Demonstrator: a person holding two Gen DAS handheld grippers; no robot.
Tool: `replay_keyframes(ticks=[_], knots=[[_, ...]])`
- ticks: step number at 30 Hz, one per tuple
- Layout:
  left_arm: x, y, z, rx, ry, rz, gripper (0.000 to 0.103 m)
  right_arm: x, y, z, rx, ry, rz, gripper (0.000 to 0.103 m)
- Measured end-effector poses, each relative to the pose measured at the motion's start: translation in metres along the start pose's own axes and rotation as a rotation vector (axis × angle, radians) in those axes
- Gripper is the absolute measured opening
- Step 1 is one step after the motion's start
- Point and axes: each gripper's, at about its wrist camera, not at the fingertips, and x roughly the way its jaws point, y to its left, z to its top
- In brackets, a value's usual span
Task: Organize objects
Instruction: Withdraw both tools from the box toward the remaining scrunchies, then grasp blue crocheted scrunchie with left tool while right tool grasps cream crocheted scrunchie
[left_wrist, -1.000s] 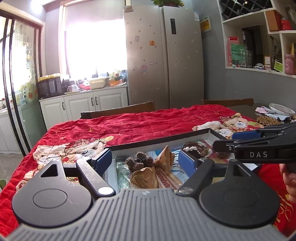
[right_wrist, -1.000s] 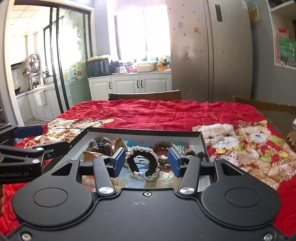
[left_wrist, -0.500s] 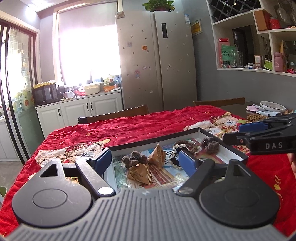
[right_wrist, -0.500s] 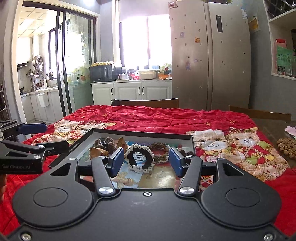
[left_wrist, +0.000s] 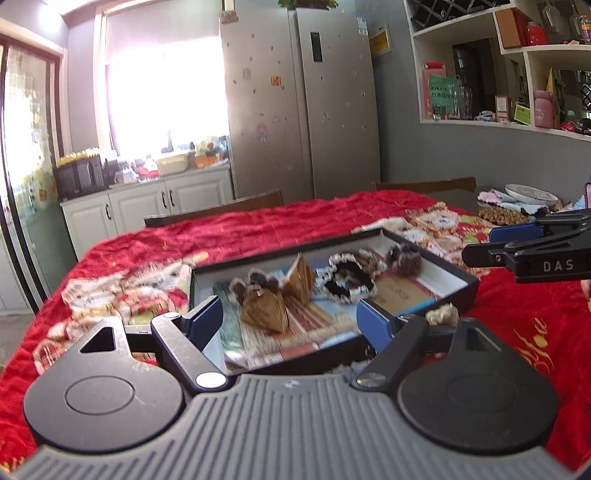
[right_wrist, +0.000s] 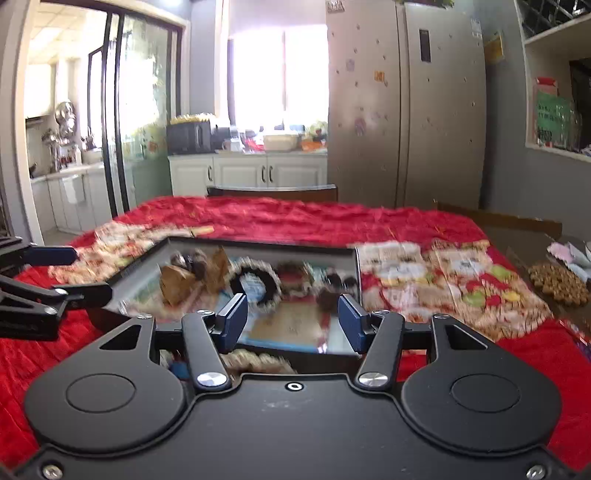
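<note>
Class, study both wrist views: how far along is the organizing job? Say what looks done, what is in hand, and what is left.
Looks done: several hair ties, including a black lace-edged scrunchie, and brown folded pouches already lie in the black tray. In hand: nothing; the left gripper and right gripper are both open and empty. Left: a beige scrunchie lies outside the tray's near edge.

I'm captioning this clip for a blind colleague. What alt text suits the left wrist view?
A shallow black tray on a red patterned tablecloth holds hair scrunchies and brown folded pieces, seen between the open jaws of the left gripper. The right gripper reaches in from the right; a kitchen with a fridge lies behind.
</note>
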Motion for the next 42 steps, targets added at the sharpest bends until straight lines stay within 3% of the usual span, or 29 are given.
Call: replay_keyframes(ticks=[13, 34, 42], knots=[[0.021, -0.005, -0.031, -0.021, 0.108, -0.028, 0.082, 0.027, -0.007, -0.039, 0.039, 0.082, -0.007, 0.051], [0.048, 0.001, -0.049, -0.114, 0.198, -0.059, 0.074, 0.050, -0.008, -0.052, 0.089, 0.143, 0.023, 0.043], [0.050, 0.000, -0.051, -0.114, 0.222, -0.067, 0.065, 0.051, -0.009, -0.054, 0.100, 0.152, 0.033, 0.036]])
